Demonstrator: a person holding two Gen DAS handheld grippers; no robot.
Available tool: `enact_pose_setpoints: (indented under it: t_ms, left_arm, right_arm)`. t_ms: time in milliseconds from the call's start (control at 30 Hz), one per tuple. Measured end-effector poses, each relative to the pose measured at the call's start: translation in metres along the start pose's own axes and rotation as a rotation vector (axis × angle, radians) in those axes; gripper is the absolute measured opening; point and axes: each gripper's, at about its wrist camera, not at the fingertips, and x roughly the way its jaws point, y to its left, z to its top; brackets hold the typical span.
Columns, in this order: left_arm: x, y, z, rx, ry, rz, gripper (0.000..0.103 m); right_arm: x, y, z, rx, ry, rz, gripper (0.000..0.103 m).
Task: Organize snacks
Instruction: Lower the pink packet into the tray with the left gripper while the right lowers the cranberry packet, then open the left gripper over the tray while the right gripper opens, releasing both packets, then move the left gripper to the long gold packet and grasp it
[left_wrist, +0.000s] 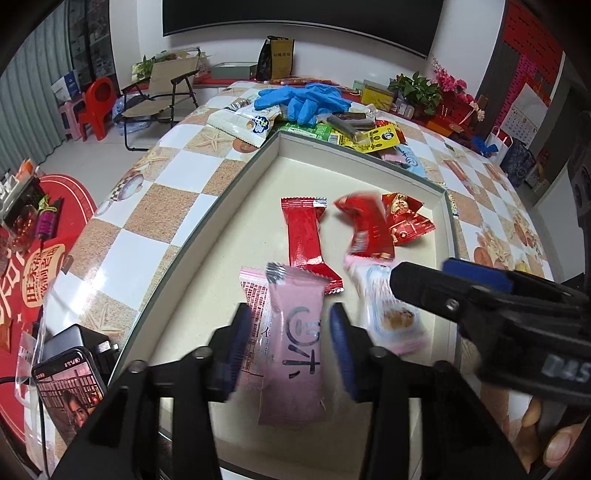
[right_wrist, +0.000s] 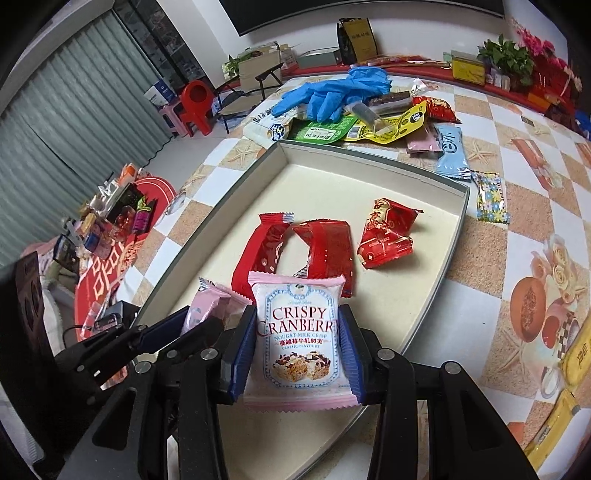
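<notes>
A shallow cream tray (left_wrist: 258, 206) (right_wrist: 424, 306) holds snack packets. My left gripper (left_wrist: 291, 332) stands open over a pink packet (left_wrist: 295, 347) that lies between its blue pads without touching them. My right gripper (right_wrist: 301, 350) has its pads against both sides of a white and pink Crispy Cranberry packet (right_wrist: 301, 343), held over the tray's near end; it also shows in the left wrist view (left_wrist: 391, 314). Three red packets (left_wrist: 306, 236) (right_wrist: 325, 251) lie in the tray's middle. A pile of loose snacks (right_wrist: 388, 125) lies beyond the tray.
Blue gloves (right_wrist: 332, 92) lie on the snack pile. A light blue packet (right_wrist: 452, 151) and a flowered packet (right_wrist: 489, 197) lie on the checked tablecloth right of the tray. A phone (left_wrist: 70, 387) sits at the table's left edge. Chairs stand beyond the table.
</notes>
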Motion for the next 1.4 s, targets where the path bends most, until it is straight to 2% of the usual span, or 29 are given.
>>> enact_pose_setpoints:
  t_ms: [33, 67, 300, 467, 600, 700, 867, 967, 1033, 1067, 1133, 1167, 1267, 1367, 1400]
  left_arm:
    - [-0.002, -0.001, 0.000, 0.004, -0.005, 0.002, 0.060]
    - [-0.003, -0.002, 0.000, 0.009, -0.011, 0.003, 0.060]
    - [-0.013, -0.009, -0.003, 0.027, -0.020, 0.002, 0.064]
    - [-0.024, -0.028, -0.013, 0.063, -0.025, -0.031, 0.066]
    - [-0.033, -0.060, -0.027, 0.133, -0.028, -0.064, 0.067]
    - [-0.039, -0.093, -0.039, 0.200, -0.023, -0.102, 0.068]
    - [-0.038, -0.156, -0.067, 0.328, 0.024, -0.187, 0.074]
    - [-0.030, -0.191, -0.077, 0.394, 0.042, -0.189, 0.074]
    - [-0.022, -0.209, -0.078, 0.407, 0.057, -0.195, 0.074]
    - [-0.017, -0.218, -0.076, 0.409, 0.067, -0.201, 0.075]
    - [-0.005, -0.236, -0.072, 0.411, 0.087, -0.209, 0.077]
    - [0.001, -0.244, -0.070, 0.410, 0.096, -0.211, 0.077]
    - [0.016, -0.266, -0.067, 0.438, 0.105, -0.213, 0.078]
    - [0.037, -0.279, -0.066, 0.460, 0.128, -0.162, 0.078]
    - [0.038, -0.280, -0.065, 0.456, 0.105, -0.168, 0.077]
  right_arm:
    - [-0.004, -0.001, 0.000, 0.003, -0.013, 0.005, 0.066]
    - [-0.008, -0.001, -0.001, 0.007, -0.031, 0.013, 0.081]
    - [-0.032, -0.010, -0.007, 0.030, -0.080, 0.016, 0.081]
    - [-0.066, -0.035, -0.034, 0.072, -0.143, -0.007, 0.081]
    - [-0.106, -0.072, -0.072, 0.104, -0.212, -0.125, 0.081]
    - [-0.127, -0.108, -0.102, 0.152, -0.224, -0.233, 0.081]
    - [-0.134, -0.153, -0.148, 0.218, -0.169, -0.389, 0.081]
    - [-0.132, -0.170, -0.170, 0.241, -0.135, -0.435, 0.081]
    - [-0.135, -0.172, -0.180, 0.210, -0.151, -0.477, 0.081]
    - [-0.136, -0.172, -0.182, 0.194, -0.151, -0.486, 0.082]
    - [-0.131, -0.170, -0.188, 0.154, -0.145, -0.495, 0.099]
    - [-0.129, -0.170, -0.189, 0.149, -0.140, -0.488, 0.103]
    - [-0.132, -0.172, -0.191, 0.157, -0.152, -0.470, 0.103]
    - [-0.135, -0.175, -0.192, 0.167, -0.168, -0.446, 0.103]
    - [-0.136, -0.176, -0.193, 0.171, -0.174, -0.436, 0.103]
